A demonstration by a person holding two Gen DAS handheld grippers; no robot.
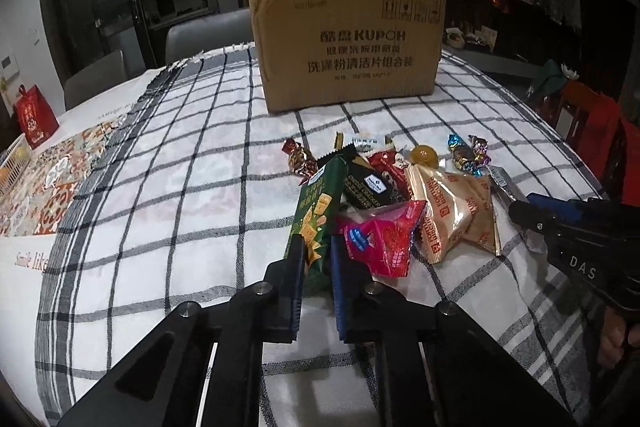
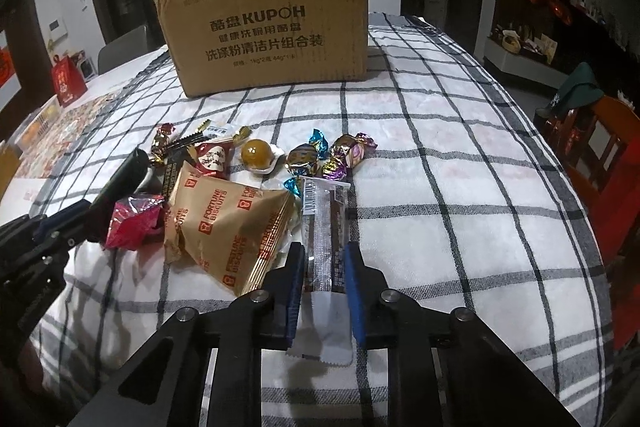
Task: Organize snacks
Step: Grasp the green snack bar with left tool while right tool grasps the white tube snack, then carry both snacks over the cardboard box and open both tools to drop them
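- A brown corrugated cardboard box (image 2: 268,27) printed with "KUPOH" stands at the far side of a table covered by a white cloth with black checks (image 2: 440,187). All places below are given relative to this box.
- In front of the box, toward the cameras, lies a loose pile of snacks: a gold "Fortune Biscuits" packet (image 2: 224,223), a pink foil packet (image 1: 380,237), a black packet (image 1: 366,185), several twisted foil candies (image 2: 332,155) and a round amber sweet in clear wrap (image 2: 256,153).
- The left gripper (image 1: 316,263), on the near side of the pile from the box, has its jaws nearly together around the near end of a long green snack packet (image 1: 320,203). Whether they actually pinch it cannot be told.
- The right gripper (image 2: 323,267), also on the near side, has its jaws apart on either side of a long brown bar in a clear wrapper (image 2: 324,227), not yet pressing it.
- Risk: the green packet is overlapped by the pink one, so lifting it may drag or scatter neighbours.
- Risk: gripping only a wrapper's crimped end may let a packet slip and droop.
- Risk: the two grippers work close together and could collide.
- Risk: the box is well beyond the pile and its rim is high; a low carry could knock a packet against the wall.
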